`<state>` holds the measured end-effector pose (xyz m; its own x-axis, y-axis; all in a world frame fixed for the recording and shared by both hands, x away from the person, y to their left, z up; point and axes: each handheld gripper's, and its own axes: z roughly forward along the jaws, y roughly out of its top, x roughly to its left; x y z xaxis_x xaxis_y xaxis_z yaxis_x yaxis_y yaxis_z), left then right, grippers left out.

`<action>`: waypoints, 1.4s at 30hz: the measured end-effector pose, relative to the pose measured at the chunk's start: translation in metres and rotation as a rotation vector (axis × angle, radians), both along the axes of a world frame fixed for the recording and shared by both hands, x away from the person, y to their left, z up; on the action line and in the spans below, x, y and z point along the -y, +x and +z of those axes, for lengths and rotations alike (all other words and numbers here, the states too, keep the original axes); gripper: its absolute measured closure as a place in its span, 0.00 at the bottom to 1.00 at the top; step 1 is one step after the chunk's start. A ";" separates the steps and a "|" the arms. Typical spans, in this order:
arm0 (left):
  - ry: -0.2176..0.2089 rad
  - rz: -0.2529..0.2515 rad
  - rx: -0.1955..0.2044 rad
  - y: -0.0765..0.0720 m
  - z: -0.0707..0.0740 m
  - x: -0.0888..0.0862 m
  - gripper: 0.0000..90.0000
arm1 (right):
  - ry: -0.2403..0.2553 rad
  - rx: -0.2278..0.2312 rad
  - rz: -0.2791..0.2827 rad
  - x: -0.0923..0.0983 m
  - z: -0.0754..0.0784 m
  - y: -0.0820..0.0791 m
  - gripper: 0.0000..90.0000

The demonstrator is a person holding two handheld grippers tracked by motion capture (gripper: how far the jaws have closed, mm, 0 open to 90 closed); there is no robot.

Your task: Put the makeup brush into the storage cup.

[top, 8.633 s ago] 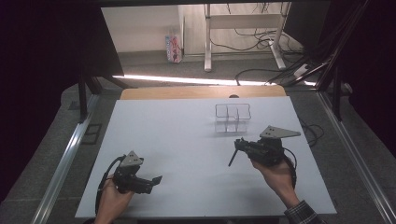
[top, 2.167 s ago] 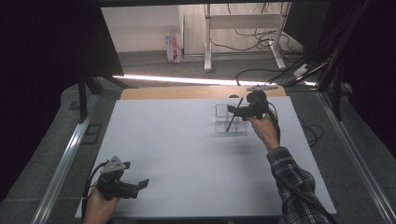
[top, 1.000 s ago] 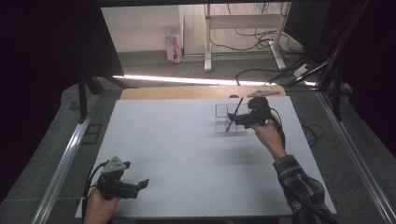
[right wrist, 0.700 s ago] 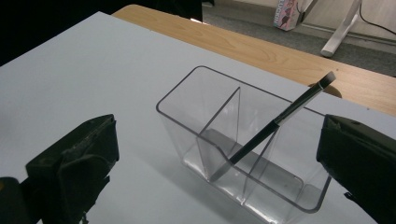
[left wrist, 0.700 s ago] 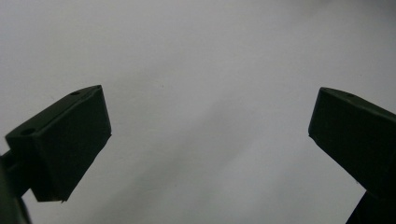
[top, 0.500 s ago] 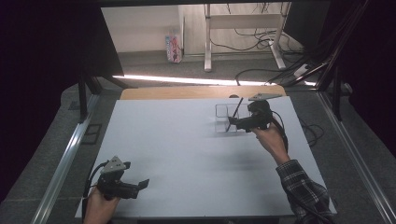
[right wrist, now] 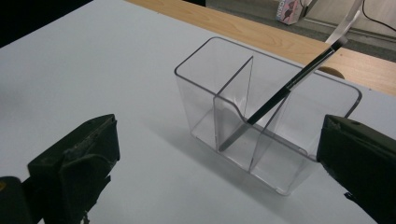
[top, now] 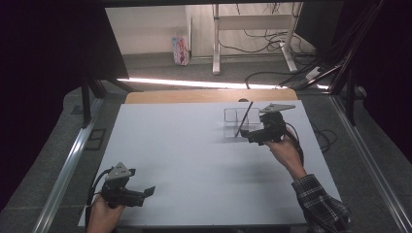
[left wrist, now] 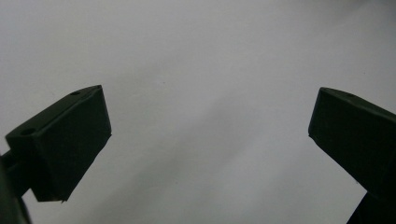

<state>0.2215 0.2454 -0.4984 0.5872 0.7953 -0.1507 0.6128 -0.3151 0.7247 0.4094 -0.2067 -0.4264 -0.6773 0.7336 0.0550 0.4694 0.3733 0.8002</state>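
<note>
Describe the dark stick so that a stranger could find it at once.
On the white table, near the far wooden edge, stands a clear plastic box with compartments. The thin dark stick leans inside it, its top poking above the rim, right ahead of the open right gripper.

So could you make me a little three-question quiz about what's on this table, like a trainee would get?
1. True or false: the thin dark brush lies flat on the white table.
2. The clear organiser has several compartments. The brush's lower end sits in: A) a front compartment, nearest the right gripper, B) the big rear one, C) outside the box.
3. Fill in: the jaws of the left gripper stand ____ over bare table.

Key:
1. False: it leans tilted inside the organiser, its top poking past the rim.
2. A.
3. Open, nothing between them.
</note>
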 end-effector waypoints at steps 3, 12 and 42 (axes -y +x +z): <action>0.001 0.001 0.001 0.000 0.000 0.000 0.00 | -0.024 0.001 0.006 0.000 -0.002 -0.003 0.00; 0.011 -0.004 0.014 0.000 0.000 0.000 0.00 | -0.038 -0.001 0.010 0.001 -0.008 -0.009 0.00; 0.006 0.023 0.041 0.001 0.001 -0.006 0.01 | -0.057 -0.030 0.040 0.008 -0.015 -0.036 0.00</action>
